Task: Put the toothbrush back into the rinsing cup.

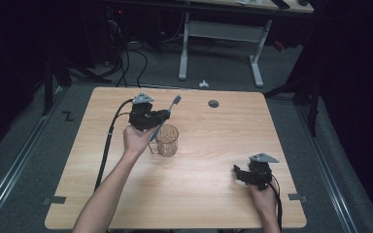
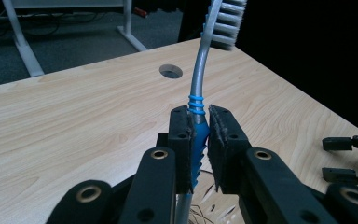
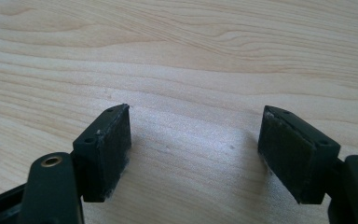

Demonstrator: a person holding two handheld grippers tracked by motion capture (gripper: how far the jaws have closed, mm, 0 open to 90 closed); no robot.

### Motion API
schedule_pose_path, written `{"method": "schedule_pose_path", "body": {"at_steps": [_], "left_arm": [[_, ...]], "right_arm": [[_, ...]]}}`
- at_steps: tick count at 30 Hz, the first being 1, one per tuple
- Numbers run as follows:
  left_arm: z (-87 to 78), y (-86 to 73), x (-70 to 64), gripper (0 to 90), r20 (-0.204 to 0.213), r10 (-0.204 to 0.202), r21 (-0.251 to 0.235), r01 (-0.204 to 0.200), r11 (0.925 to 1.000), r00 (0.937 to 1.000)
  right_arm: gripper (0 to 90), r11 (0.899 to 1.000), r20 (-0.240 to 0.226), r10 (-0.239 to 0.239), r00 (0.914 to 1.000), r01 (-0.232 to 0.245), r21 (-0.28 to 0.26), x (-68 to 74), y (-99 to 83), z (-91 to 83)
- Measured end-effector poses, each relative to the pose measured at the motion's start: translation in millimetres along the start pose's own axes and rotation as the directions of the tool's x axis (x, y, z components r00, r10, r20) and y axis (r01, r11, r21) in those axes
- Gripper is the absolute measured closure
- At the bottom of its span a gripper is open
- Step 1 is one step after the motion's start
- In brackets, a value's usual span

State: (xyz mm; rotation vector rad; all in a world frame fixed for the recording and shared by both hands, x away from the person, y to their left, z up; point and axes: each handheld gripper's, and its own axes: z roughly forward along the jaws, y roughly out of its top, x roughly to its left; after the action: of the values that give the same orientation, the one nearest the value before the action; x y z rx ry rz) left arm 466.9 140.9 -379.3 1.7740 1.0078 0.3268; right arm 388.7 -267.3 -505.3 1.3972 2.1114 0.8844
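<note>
Nearest the lens in the left gripper view: left gripper [image 2: 200, 135], 2 black jaws clamped on the blue ribbed grip of a toothbrush [image 2: 198, 100]. Grey neck curving up and away from the jaws, white bristle head at the top edge. Lower end of the handle dropping below the jaws toward the rim of a clear glass mug [image 2: 205, 205], seen only as faint glints at the bottom edge.

High view: toothbrush [image 1: 167, 114] held tilted, head up and away from the person, lower end at or just inside the mouth of the glass mug [image 1: 167, 141]; exact contact not discernible. Mug upright near the table's middle, handle toward the left hand [image 1: 135, 138].

Right gripper [image 1: 237, 174] low at the near right of the wooden table [image 1: 213, 194], well apart from the mug. Right gripper view: 2 jaws spread wide, nothing between them, bare wood grain beneath. Round cable hole [image 1: 213, 103] near the table's far edge.
</note>
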Motion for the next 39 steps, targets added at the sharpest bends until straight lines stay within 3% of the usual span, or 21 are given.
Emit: {"method": "schedule_pose_path", "body": {"at_steps": [9, 23, 30, 39], "left_arm": [[-10.2, -4.1, 2.9, 79.7, 0.01, -0.015, -0.042, 0.016, 0.999, 0.9998], [-22.3, -4.5, 8.7, 79.6, 0.0, -0.038, -0.064, 0.038, 0.9972, 0.9993], [-18.1, -5.0, 9.1, 79.7, 0.004, -0.043, -0.077, 0.043, 0.9961, 0.9991], [-15.1, -6.3, 3.9, 79.8, 0.021, -0.016, -0.103, 0.018, 0.9945, 0.9996]], "right_arm": [[25.7, 1.0, 0.0, 0.001, 1.0, -0.001, 0.0, 0.1, 0.0, 0.0], [25.6, 1.0, 0.0, 0.002, 1.0, -0.002, 0.0, 0.2, 0.0, 0.0], [25.6, 1.0, 0.0, 0.001, 1.0, -0.001, 0.0, 0.1, 0.0, 0.0], [25.7, 1.0, 0.0, 0.002, 1.0, -0.002, 0.0, 0.2, 0.0, 0.0]]}}
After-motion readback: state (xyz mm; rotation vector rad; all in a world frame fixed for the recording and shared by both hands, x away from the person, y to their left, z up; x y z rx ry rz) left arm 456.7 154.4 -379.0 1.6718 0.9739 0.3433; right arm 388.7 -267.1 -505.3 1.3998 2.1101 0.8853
